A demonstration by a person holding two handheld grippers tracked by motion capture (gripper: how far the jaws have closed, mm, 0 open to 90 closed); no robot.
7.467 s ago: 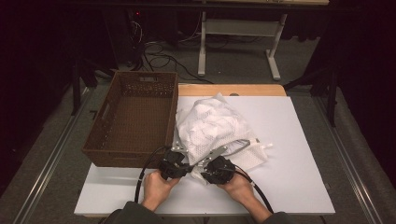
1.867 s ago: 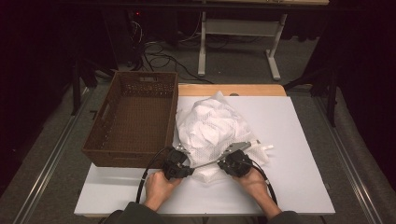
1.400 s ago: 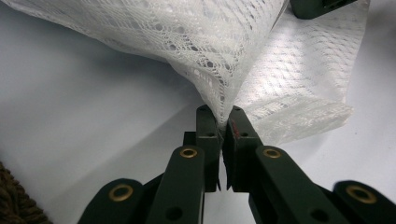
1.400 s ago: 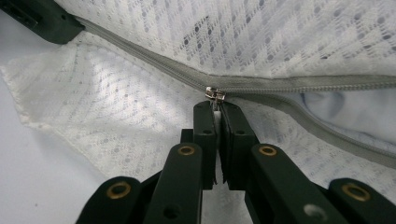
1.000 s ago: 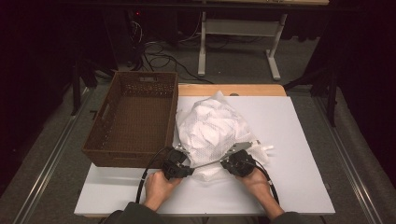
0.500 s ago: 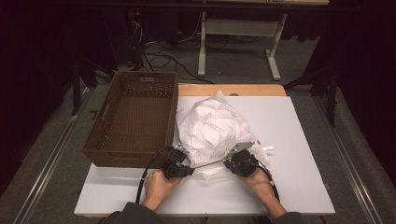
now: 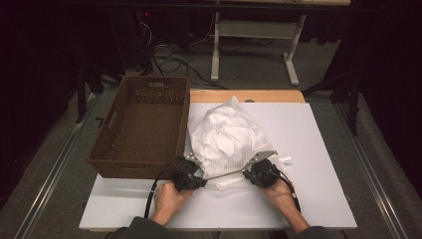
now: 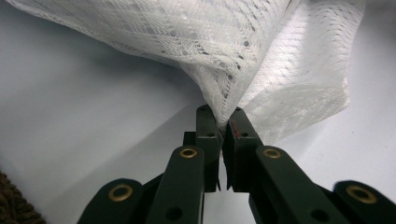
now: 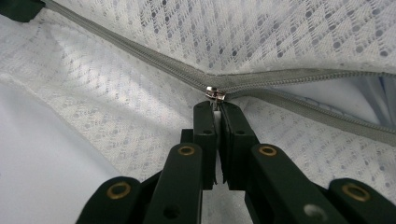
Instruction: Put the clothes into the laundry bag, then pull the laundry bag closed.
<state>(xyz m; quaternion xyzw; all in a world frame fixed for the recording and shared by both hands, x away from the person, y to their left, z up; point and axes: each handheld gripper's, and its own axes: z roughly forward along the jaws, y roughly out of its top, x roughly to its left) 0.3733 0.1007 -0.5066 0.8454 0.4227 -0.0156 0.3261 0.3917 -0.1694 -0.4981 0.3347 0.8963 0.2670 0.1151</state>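
A white mesh laundry bag [image 7: 226, 137], stuffed with white cloth, lies in the middle of the white table [image 7: 318, 199]. Along its near edge runs a grey zipper [image 9: 280, 77], stretched between both grippers. My left gripper [image 7: 199, 181] is shut on a fold of the bag's mesh [image 8: 224, 100] at the zipper's left end. My right gripper [image 7: 247, 173] is shut on the zipper pull [image 9: 215, 95]; past the slider the zipper gapes and shows cloth inside. The left gripper [image 8: 223, 114] and right gripper [image 9: 215, 109] show their jaws pressed together.
A brown wicker basket [image 7: 142, 124] stands empty at the table's left, close behind the left gripper. A wooden strip [image 7: 244, 95] edges the table's far side. Beyond it are a desk frame [image 7: 254, 37] and cables on the floor.
The right gripper has drawn the zipper pull slightly rightwards along the bag's near edge, lengthening the taut zipper line. The left gripper has stayed where it was.
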